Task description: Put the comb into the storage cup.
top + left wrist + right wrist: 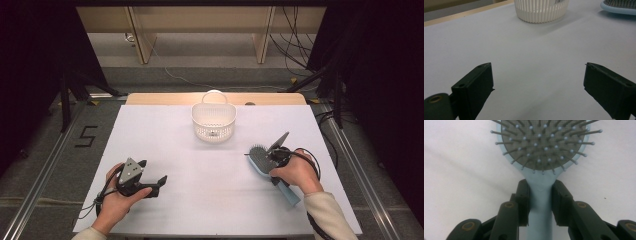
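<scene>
While right gripper point(540, 202) clamps brush point(541, 150) at handle neck, left gripper point(537, 87) idle, jaws apart. Likely grasp step; next calls for lift toward basket point(214, 121).

Open surface point(210, 175) lies between both hands; only the basket point(214, 121) stands mid-back, brush point(261, 160) at right.
</scene>
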Tool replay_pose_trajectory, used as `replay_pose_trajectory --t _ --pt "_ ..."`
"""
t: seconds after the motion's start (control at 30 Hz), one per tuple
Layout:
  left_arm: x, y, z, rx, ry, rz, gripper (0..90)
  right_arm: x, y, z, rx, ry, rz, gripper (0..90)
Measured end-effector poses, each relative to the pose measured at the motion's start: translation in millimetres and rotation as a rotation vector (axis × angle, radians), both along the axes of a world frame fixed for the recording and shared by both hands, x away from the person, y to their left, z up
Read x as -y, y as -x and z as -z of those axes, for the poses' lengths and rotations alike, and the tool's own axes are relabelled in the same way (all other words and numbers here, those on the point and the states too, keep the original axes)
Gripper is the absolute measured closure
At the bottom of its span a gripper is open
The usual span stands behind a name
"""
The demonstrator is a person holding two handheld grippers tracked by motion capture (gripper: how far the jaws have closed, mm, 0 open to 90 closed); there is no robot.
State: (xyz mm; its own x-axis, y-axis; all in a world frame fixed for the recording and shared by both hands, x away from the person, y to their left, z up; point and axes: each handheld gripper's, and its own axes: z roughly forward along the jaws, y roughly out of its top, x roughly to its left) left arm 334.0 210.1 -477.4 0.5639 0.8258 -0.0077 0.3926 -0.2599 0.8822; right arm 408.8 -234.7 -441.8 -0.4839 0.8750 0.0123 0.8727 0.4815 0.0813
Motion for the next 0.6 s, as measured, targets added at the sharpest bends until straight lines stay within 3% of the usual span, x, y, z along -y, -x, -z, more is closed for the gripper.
replay_pose_trajectory --t 0.6 --pt "0.0 -0.1 0.0 0.000 0.000 -0.002 8.6 1.6 1.4 -14.1 0.071 -0.039 0.009 70.4"
